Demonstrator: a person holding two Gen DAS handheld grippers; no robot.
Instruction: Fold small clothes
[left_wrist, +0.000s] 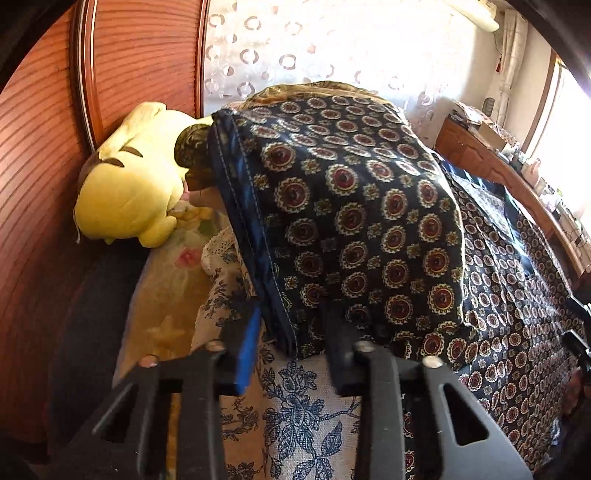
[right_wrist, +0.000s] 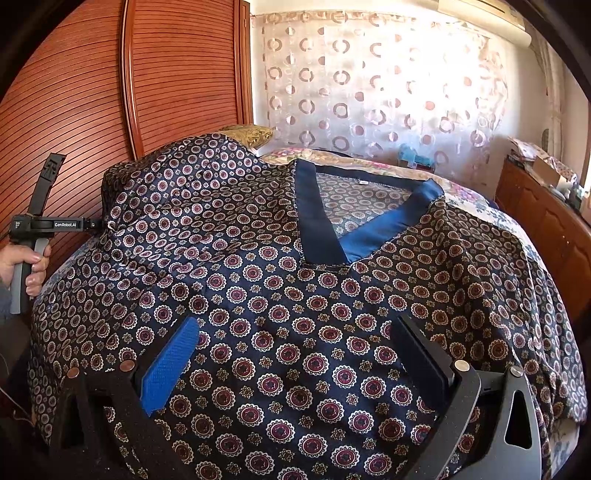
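Note:
A dark navy shirt (right_wrist: 295, 314) with red and cream medallions and a blue V-neck collar (right_wrist: 373, 229) lies spread on the bed. My left gripper (left_wrist: 291, 332) is shut on the shirt's sleeve (left_wrist: 351, 206) near its blue-stitched cuff edge and holds it lifted, so the sleeve drapes over the shirt body. The left gripper also shows in the right wrist view (right_wrist: 96, 223) at the far left, held by a hand, pinching the raised sleeve. My right gripper (right_wrist: 295, 332) is open, its fingers low over the shirt's lower front, with nothing between them.
A yellow plush toy (left_wrist: 129, 184) lies at the bed's head by the wooden slatted wardrobe (right_wrist: 74, 92). A floral bedspread (left_wrist: 295, 413) covers the bed. A curtain (right_wrist: 388, 85) hangs behind. A cluttered wooden dresser (right_wrist: 546, 221) stands at the right.

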